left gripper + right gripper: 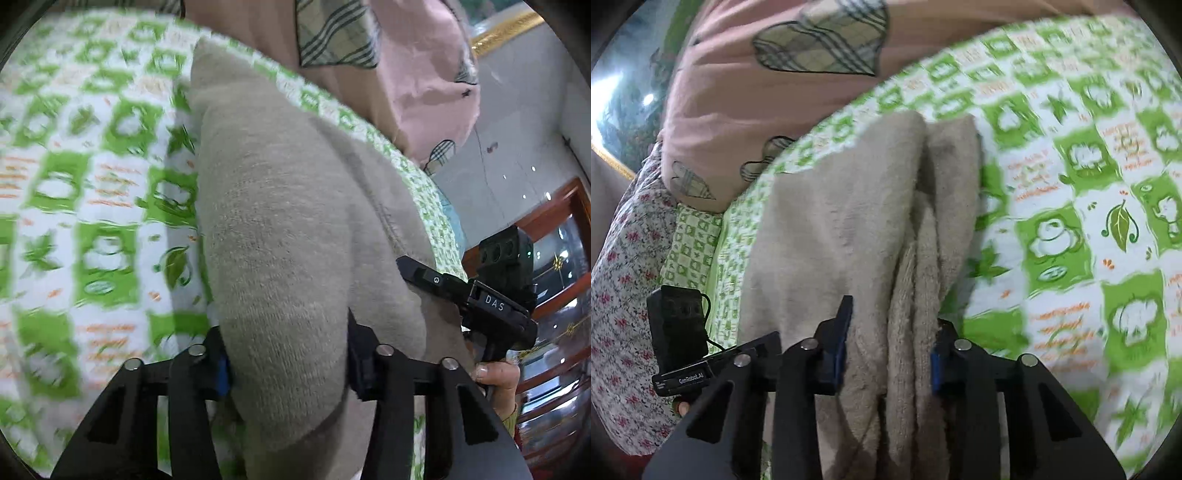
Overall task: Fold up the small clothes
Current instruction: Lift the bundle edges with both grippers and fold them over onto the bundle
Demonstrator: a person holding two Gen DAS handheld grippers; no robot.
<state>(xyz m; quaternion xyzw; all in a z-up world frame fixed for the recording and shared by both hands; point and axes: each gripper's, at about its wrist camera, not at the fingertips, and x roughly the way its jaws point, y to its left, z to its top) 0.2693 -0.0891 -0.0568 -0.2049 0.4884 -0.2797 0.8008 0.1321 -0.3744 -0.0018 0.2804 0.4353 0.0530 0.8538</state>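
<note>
Presently, step: mid-fold; beige fleece garment (295, 229) lies doubled on the green-checked bedsheet (92, 184).
Left claw (288, 365): clenched on a thick fold bulging toward 12 o'clock.
Right claw (890, 354): bunched layers between its pads; contact looks made, apparently grasping.
Pink pillow (746, 110): 11 o'clock, apart.
Next move: judged, carry edges across together, lay flat.

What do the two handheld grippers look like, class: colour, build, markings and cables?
Both are matte black with angular linkage arms, silver pivot bolts and blue pads on the fingers. The right gripper is lettered "DAS". The left gripper reads "GenRoboLAI", with a thin black cable to its box-shaped module.
</note>
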